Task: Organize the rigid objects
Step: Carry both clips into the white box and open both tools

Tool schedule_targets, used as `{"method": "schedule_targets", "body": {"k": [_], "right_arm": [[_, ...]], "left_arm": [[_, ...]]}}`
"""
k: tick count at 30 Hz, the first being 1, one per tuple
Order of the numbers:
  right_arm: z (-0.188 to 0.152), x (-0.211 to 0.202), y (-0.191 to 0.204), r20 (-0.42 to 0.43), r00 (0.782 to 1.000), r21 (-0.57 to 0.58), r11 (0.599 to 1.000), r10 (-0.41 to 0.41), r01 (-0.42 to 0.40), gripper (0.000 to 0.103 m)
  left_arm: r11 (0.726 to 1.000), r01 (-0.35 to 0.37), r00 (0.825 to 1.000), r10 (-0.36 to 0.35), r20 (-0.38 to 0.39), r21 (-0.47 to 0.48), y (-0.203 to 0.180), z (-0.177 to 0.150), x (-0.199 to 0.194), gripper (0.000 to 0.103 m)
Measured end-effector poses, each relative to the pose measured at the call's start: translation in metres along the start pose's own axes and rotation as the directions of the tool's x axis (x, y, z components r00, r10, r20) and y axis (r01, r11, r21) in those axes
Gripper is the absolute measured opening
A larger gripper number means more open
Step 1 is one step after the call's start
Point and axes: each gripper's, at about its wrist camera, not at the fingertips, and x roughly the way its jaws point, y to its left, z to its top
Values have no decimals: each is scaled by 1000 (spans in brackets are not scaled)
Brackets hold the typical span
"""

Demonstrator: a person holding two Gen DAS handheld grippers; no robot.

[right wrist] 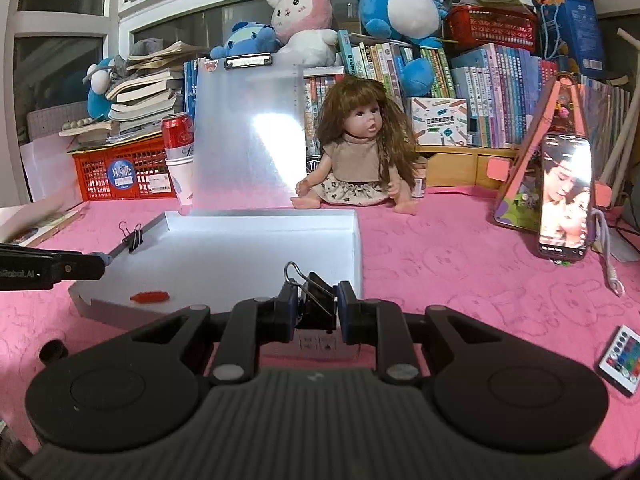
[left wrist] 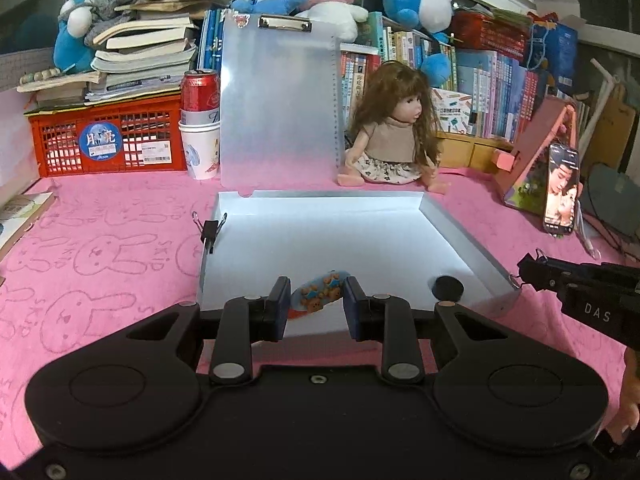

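Note:
A shallow white box lid (left wrist: 460, 236) lies on the pink cloth; it also shows in the right wrist view (right wrist: 358, 240). My left gripper (left wrist: 316, 304) is open, its fingers either side of a bear-printed oval object (left wrist: 318, 294) lying at the lid's near edge, which shows as a red sliver in the right wrist view (right wrist: 151, 297). A black round cap (left wrist: 449, 288) lies in the lid's near right corner. A black binder clip (left wrist: 210, 230) is clipped on the lid's left wall. My right gripper (right wrist: 318, 306) is shut on another black binder clip (right wrist: 316, 304) at the lid's right wall.
A doll (right wrist: 360, 148), a clear clipboard (right wrist: 248, 132), a red can in paper cups (right wrist: 178, 144), a red crate (right wrist: 120, 168), books and plush toys line the back. A phone on a pink stand (right wrist: 566, 196) is at right. A remote (right wrist: 622, 358) lies near right.

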Motion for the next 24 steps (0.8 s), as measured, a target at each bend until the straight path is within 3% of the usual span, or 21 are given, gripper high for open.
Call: {"method": "schedule_targets", "body": {"k": [12, 24], "right_arm": [[33, 57, -6, -100, 994, 97, 994, 51, -41, 25], [38, 105, 4, -209, 975, 130, 990, 82, -55, 25]], "left_arm": [[998, 33, 993, -38, -109, -53, 9, 33, 60, 27], [995, 9, 977, -29, -209, -98, 20, 34, 117, 27]]}}
